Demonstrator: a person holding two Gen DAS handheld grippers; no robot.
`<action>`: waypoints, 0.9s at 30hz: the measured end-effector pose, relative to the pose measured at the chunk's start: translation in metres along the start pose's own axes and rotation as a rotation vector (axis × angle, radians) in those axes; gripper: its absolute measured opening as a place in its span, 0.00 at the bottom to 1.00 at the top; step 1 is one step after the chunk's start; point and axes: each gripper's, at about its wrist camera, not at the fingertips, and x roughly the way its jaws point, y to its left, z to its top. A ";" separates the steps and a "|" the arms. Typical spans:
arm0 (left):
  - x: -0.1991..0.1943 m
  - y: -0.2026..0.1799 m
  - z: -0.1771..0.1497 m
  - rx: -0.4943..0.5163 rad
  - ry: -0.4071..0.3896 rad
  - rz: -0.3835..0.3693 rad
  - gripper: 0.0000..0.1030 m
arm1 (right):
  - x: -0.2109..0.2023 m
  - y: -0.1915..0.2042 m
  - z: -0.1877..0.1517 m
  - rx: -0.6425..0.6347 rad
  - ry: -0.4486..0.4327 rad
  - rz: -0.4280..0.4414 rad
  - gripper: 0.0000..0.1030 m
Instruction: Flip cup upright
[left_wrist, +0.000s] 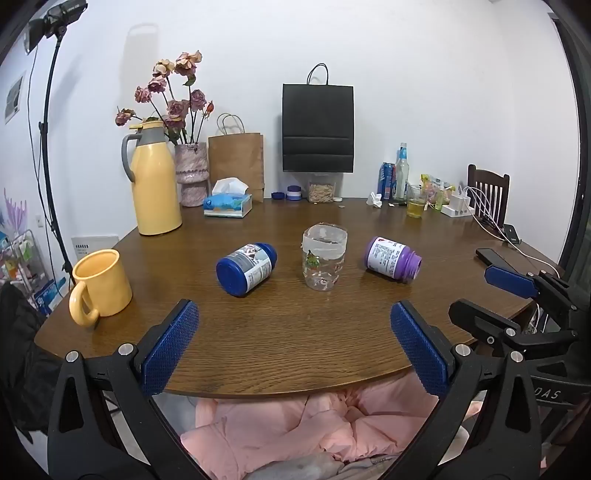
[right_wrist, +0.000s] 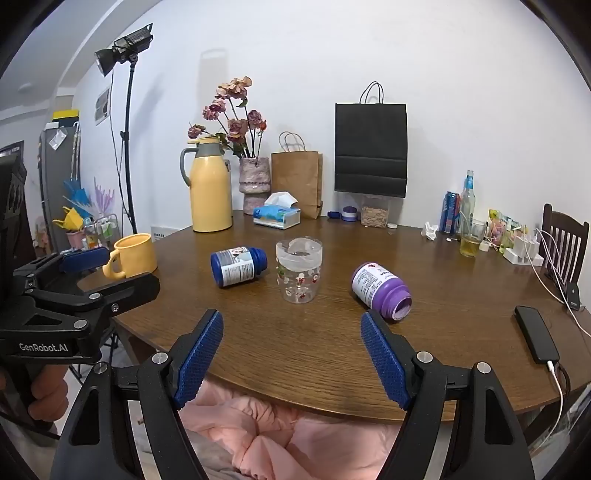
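Your table (left_wrist: 280, 343) is grained wood with a dull sheen; the cup (left_wrist: 324, 262) is clear glossy plastic; your finger pads (left_wrist: 170, 347) are rough, dimpled blue rubber.

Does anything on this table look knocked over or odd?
Yes. Two bottles lie on their sides: a blue one left of the clear cup and a purple one to its right. The cup stands on end, which way up is unclear.
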 end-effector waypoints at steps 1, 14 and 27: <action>0.000 0.000 0.000 -0.003 0.000 -0.001 1.00 | 0.000 0.000 0.000 -0.008 0.008 -0.003 0.79; -0.001 0.000 0.000 0.001 -0.003 0.001 1.00 | 0.000 -0.002 -0.001 -0.009 -0.001 -0.006 0.79; 0.002 0.000 -0.002 -0.003 0.001 0.002 1.00 | 0.001 0.000 -0.001 -0.007 0.001 -0.006 0.79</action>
